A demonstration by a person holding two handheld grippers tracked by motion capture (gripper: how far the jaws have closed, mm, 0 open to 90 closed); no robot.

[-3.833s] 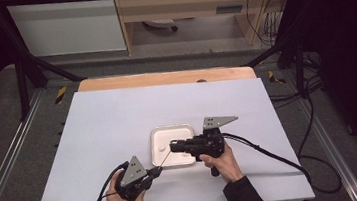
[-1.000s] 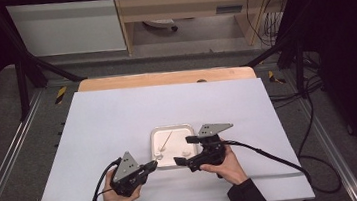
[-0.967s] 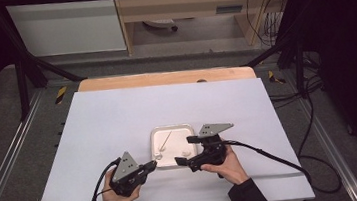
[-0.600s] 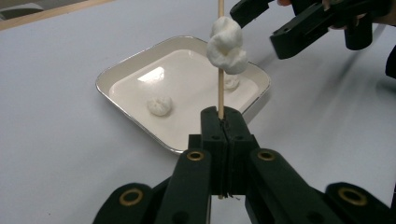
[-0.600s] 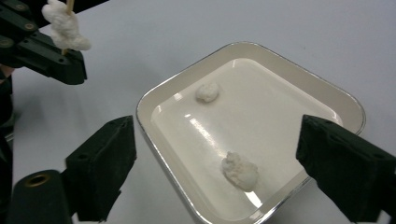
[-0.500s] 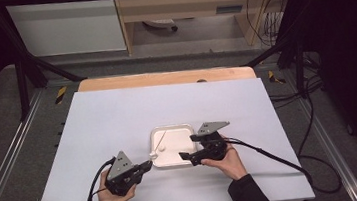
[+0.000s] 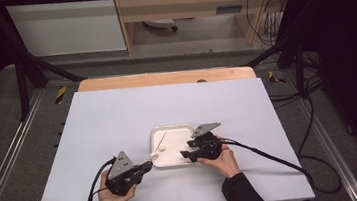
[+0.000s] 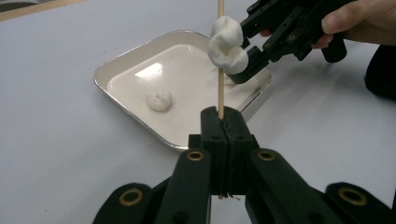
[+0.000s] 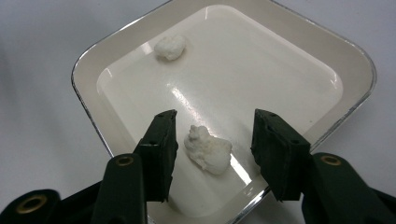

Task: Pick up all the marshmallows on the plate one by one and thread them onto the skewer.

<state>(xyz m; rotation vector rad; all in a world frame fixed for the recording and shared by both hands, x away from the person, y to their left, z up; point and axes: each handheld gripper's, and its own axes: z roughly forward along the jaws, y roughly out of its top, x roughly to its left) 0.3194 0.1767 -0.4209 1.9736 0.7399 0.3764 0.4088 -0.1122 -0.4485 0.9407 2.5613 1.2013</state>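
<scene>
The left gripper (image 8: 219, 122) clamps a thin wooden skewer (image 8: 221, 56) already carrying two white marshmallow lumps (image 8: 227, 45). The right gripper (image 9: 212, 140), jaws just closing, straddles a third lump (image 9: 208, 149) untouched in the shallow white tray (image 9: 299, 51); a fourth lump (image 9: 170, 46) lies beyond.

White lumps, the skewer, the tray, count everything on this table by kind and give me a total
White lumps: 3, one threaded on the skewer, one in the tray between the right tool's jaws, one near the tray's far corner
Wooden skewers: 1, clamped in the left tool
Trays: 1
Total: 5
</scene>
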